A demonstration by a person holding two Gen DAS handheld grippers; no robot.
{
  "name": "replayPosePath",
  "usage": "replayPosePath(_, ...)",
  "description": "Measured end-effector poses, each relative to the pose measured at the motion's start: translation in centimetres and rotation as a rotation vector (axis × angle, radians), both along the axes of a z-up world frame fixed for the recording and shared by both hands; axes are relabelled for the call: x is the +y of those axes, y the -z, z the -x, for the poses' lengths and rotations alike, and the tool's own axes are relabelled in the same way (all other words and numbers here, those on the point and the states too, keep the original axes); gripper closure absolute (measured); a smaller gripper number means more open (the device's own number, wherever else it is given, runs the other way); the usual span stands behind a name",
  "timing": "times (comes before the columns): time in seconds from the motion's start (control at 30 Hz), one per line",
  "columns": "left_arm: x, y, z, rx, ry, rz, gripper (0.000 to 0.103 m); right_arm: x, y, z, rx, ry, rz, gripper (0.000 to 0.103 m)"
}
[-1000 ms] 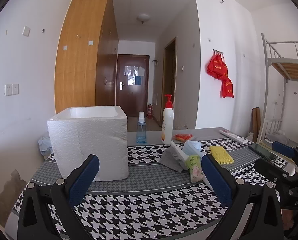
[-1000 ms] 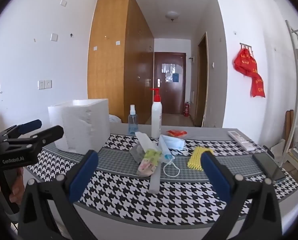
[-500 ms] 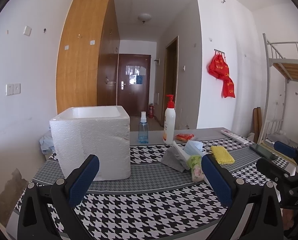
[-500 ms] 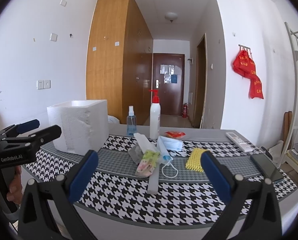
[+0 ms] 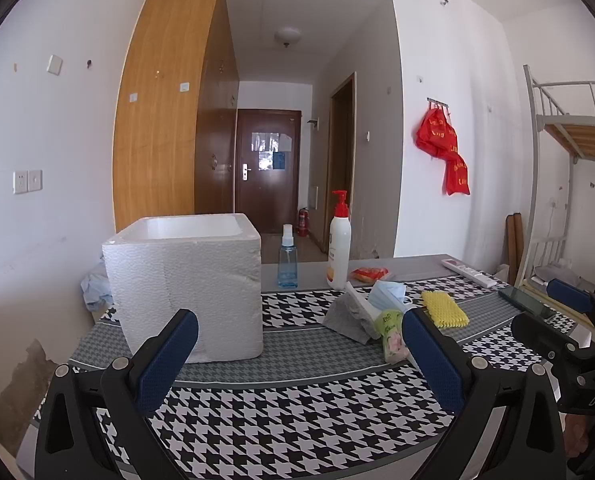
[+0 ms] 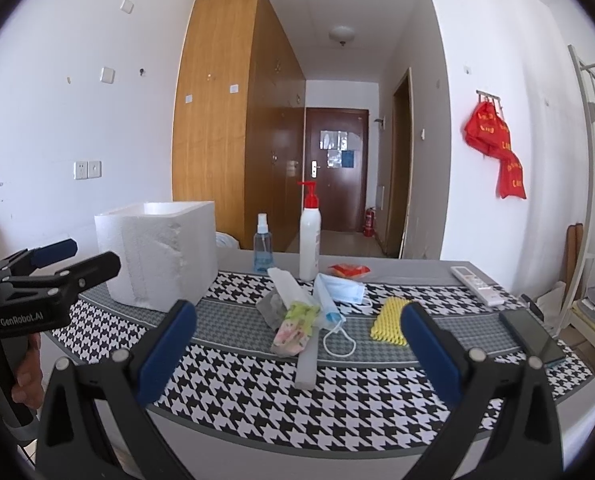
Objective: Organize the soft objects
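A white foam box stands open-topped on the left of the houndstooth tablecloth. A pile of soft things lies mid-table: grey cloth, blue face mask, green floral tissue pack, yellow sponge. My left gripper is open and empty, held before the box. My right gripper is open and empty, held in front of the pile.
A blue spray bottle, a white pump bottle and a red packet stand behind the pile. A remote and a phone lie at the right. A clear tube lies by the pile.
Both grippers have drifted slightly; the views shift a little. Nothing on the table has moved, and both grippers stay open.
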State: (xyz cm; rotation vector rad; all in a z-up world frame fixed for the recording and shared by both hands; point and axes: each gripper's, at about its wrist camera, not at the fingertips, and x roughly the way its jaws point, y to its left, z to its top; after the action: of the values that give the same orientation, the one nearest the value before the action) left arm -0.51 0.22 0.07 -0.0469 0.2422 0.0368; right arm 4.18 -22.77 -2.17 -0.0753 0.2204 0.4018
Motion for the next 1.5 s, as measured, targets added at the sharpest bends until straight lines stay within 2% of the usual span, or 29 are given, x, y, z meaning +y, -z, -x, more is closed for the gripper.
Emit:
replayPosePath(0.4,-0.3,-0.2,-0.2,0.006,0.006,0.005,0.001,-0.4,-0.4,-0.1,0.017,0.047,-0.067,0.000)
replayPosePath(0.83,-0.9,-0.1,-0.9,0.027,0.012,-0.008,0.001,0.1,-0.6,-0.8,0.031,0.048,-0.043,0.000)
replayPosePath(1.5,-2.4,-1.0,-4.1,0.093,0.047,-0.014,0.001,-1.9,-1.4,-4.2,0.098,0.074,-0.027,0.000)
